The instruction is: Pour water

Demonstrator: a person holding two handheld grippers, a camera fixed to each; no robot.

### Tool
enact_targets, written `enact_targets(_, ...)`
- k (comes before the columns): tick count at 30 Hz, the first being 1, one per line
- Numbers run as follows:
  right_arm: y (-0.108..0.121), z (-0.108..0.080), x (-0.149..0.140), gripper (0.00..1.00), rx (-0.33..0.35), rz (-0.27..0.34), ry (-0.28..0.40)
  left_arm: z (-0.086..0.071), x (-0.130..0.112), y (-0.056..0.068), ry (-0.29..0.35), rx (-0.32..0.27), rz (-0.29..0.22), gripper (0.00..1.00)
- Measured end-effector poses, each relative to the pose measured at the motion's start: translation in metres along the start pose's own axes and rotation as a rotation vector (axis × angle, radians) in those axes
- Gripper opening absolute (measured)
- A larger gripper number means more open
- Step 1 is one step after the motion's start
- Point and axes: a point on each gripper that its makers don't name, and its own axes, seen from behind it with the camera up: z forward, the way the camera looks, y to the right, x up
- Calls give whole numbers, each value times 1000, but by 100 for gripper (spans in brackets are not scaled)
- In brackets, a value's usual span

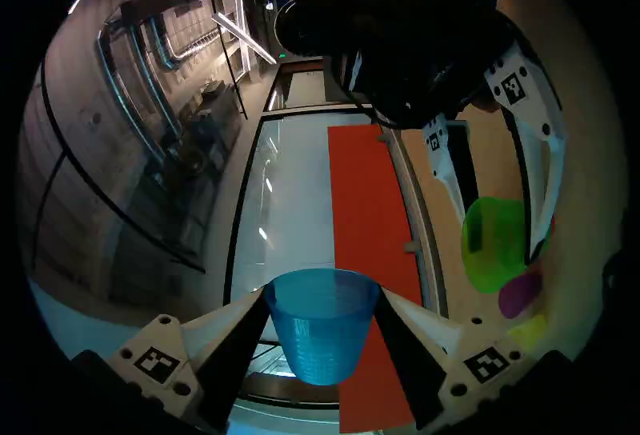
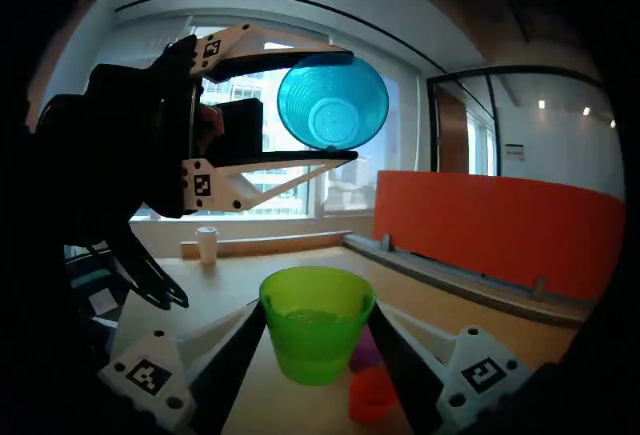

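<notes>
Between the left gripper's (image 1: 322, 337) fingers, in the left gripper view, a translucent blue plastic cup (image 1: 322, 323) is clamped on both sides. In the right gripper view, the right gripper (image 2: 318, 343) pinches a translucent green plastic cup (image 2: 318, 327) over the wooden table (image 2: 480, 307). Higher up, the blue cup lies tipped sideways, its base facing the camera.

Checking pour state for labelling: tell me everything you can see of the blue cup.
The blue cup is translucent blue plastic, tapered, with fine ribbing on its lower wall and a smooth band at the rim. The left gripper clamps it, one finger on each side of the wall. In the right gripper view it lies tipped on its side, base toward the camera, high above the green cup and apart from it. I can't make out any water in it or falling from it.
</notes>
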Motion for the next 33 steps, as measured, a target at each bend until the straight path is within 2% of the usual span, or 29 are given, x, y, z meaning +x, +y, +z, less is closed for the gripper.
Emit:
enact_targets(5, 0, 1, 0, 90, -1, -2, 0, 2, -7, -8, -6, 5, -45, 88)
enact_targets(9, 0, 1, 2, 90, -2, -2, 2, 3, -11, -9, -15, 4, -122, 88)
enact_targets(23, 1, 1, 5, 90, -9, -2, 10, 6, -28, -15, -35, 4, -507, 88)
enact_targets(33, 3, -2, 8, 90, -14, -5, 17, 2, -32, -17, -25, 0, -743, 88)
